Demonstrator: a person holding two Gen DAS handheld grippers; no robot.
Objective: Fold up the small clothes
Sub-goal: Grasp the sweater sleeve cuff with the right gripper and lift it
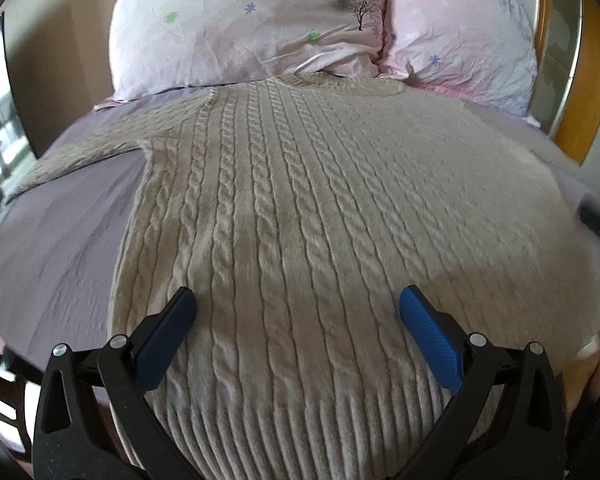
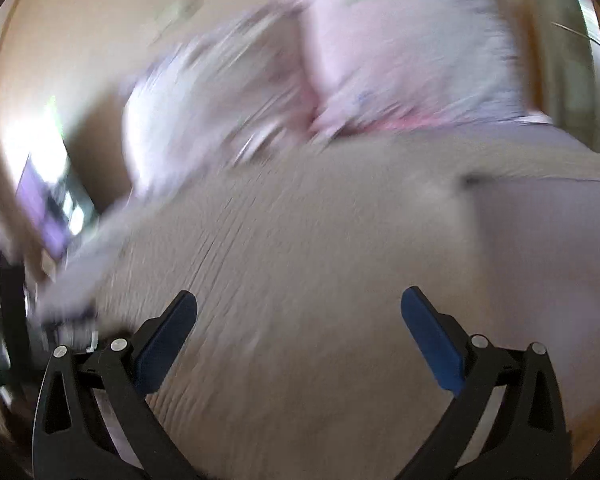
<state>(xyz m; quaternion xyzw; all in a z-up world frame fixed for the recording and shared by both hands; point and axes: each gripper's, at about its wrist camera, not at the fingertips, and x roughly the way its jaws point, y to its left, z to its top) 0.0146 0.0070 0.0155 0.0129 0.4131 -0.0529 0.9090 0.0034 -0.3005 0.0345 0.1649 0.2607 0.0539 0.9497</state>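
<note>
Left wrist view: the left gripper (image 1: 298, 300) hangs low over the hem end of a beige cable-knit sweater (image 1: 300, 200), its jaws spread wide and holding nothing.
Left fingers: the blue pads (image 1: 428, 328) sit on either side of the lower knit, with several cable columns showing between them; whether they touch the fabric cannot be told.
Sweater: spread flat on the bed, ribbed hem (image 1: 300, 432) nearest the camera, neckline at the far end reaching the pillows.
Sleeve: one sleeve (image 1: 80, 148) stretches out to the left across the sheet.
Bed sheet: a lilac sheet (image 1: 60, 232) lies bare beside the sweater on the left.
Pillows: two pale pink pillows (image 1: 252, 28) with small flower prints stand side by side at the head of the bed; one carries a tree print.
Headboard: an orange wooden frame (image 1: 588, 92) shows at the far right edge.
Right wrist view: heavily blurred; the right gripper (image 2: 298, 300) also has its jaws spread wide, empty, over the beige sweater (image 2: 320, 260).
Right side of bed: the lilac sheet (image 2: 540, 248) lies to the right of the sweater's edge, the pillows (image 2: 400, 60) beyond it.
</note>
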